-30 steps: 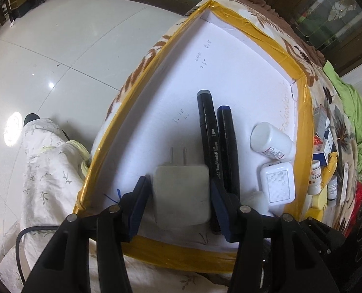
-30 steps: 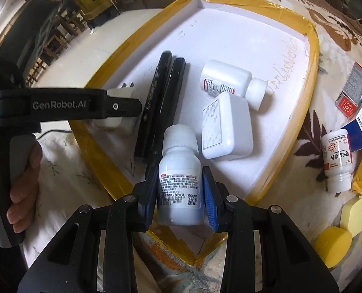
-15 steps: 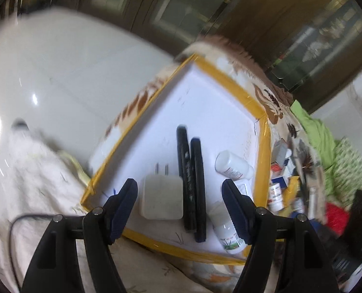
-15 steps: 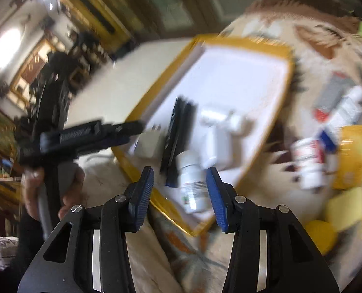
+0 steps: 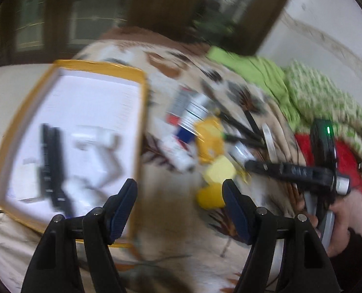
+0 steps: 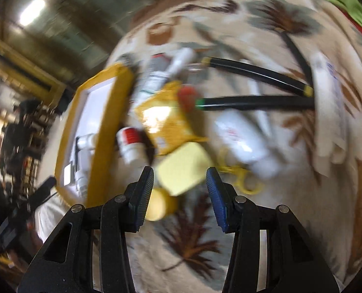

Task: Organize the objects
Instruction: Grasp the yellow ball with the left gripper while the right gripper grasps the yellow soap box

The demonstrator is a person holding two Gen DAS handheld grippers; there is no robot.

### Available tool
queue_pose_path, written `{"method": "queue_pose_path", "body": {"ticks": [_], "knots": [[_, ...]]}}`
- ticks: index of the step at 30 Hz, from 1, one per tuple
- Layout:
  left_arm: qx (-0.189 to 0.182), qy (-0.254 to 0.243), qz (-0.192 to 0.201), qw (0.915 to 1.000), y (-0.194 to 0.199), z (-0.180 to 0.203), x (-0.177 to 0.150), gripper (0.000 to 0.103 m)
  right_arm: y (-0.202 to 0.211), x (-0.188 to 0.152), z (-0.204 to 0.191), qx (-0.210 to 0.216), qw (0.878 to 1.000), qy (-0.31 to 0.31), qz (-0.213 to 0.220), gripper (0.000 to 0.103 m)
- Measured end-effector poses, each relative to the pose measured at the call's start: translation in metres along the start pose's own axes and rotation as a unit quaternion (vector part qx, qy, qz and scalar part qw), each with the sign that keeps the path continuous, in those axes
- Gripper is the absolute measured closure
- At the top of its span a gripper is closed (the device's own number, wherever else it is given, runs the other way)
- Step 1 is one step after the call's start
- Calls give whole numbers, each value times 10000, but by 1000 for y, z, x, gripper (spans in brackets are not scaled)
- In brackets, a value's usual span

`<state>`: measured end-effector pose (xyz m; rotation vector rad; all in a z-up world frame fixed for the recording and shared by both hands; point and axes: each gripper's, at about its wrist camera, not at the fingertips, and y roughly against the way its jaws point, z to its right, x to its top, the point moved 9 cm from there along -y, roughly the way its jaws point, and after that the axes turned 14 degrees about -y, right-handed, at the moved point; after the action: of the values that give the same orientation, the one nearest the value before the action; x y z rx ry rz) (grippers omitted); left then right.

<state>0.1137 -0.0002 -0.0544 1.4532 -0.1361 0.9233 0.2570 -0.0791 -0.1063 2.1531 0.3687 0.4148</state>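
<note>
Left gripper (image 5: 179,201) spread wide, empty, above the blanket (image 5: 171,239); right gripper (image 6: 180,189) spread wide, framing pale yellow block (image 6: 183,168), presumably for pickup toward yellow-taped tray (image 6: 103,131).

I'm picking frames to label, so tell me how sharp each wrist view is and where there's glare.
Left wrist view: heavy motion smear over the tray and clutter, while the left gripper stays crisp. Right wrist view: similar smear, the right gripper sharp, glare on the yellow packet and a blown-out ceiling light.
</note>
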Motion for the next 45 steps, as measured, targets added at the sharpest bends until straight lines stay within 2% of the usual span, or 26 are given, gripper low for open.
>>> {"method": "queue_pose_path", "body": {"ticks": [4, 8, 10, 13, 15, 17, 18, 22, 24, 27, 28, 30, 31, 32, 35, 36, 39, 41, 45], "knots": [[-50, -500, -380, 9980, -25, 38, -6, 31, 6, 10, 22, -32, 9998, -192, 85, 58], [129, -917, -884, 9918, -56, 55, -14, 31, 1, 10, 29, 25, 9997, -248, 4, 58], [61, -1057, -1082, 9885, -72, 63, -18, 31, 1, 7, 29, 64, 9996, -257, -29, 58], [-59, -1249, -1203, 9848, -90, 73, -19, 31, -1, 6, 29, 69, 9997, -240, -62, 58], [30, -1344, -1194, 9837, -98, 74, -20, 32, -4, 6, 28, 2, 9997, -211, -85, 58], [0, -1333, -1351, 9818, -106, 73, -27, 61, -6, 6, 27, -3, 9997, -208, -113, 58], [-49, -1256, -1398, 9822, -106, 70, -29, 61, -7, 6, 26, -12, 9997, -193, -124, 58], [-368, -830, -1139, 9893, -85, 61, -23, 61, -12, 5, 14, 25, 9998, -75, -177, 58], [-538, -487, -1022, 9921, -69, 48, -22, 61, -18, 3, 2, -34, 9996, 220, -155, 58], [-589, 2, -783, 9952, -48, 23, -20, 61, -30, 3, -13, -671, 9917, 1090, 121, 58], [-598, 130, -679, 9958, -42, 16, -18, 61, -35, 2, -15, -741, 9897, 1221, 85, 58], [-791, 425, -466, 9949, -29, 4, -13, 61, -51, -1, -16, -882, 9869, 1344, -119, 56], [-854, 528, -374, 9942, -24, -1, -12, 61, -52, -2, -17, -810, 9880, 1302, -162, 44], [-824, 589, -305, 9944, -19, -7, -13, 61, -54, -7, -22, -659, 9891, 1281, -315, 41], [-910, 775, -175, 9927, -11, -16, -14, 61, -56, -24, -31, -509, 9862, 1441, -632, 41], [-934, 830, -150, 9921, -10, -19, -14, 61, -58, -32, -33, -577, 9834, 1560, -727, 41], [-925, 882, -89, 9918, -7, -23, -15, 61, -62, -40, -39, -899, 9766, 1873, -564, 40], [-948, 939, -58, 9910, -5, -26, -13, 61, -68, -41, -42, -977, 9770, 1803, -580, 38], [-958, 1145, 68, 9888, 4, -41, -14, 61, -83, -39, -44, -1469, 9714, 1792, -509, 37]]}}
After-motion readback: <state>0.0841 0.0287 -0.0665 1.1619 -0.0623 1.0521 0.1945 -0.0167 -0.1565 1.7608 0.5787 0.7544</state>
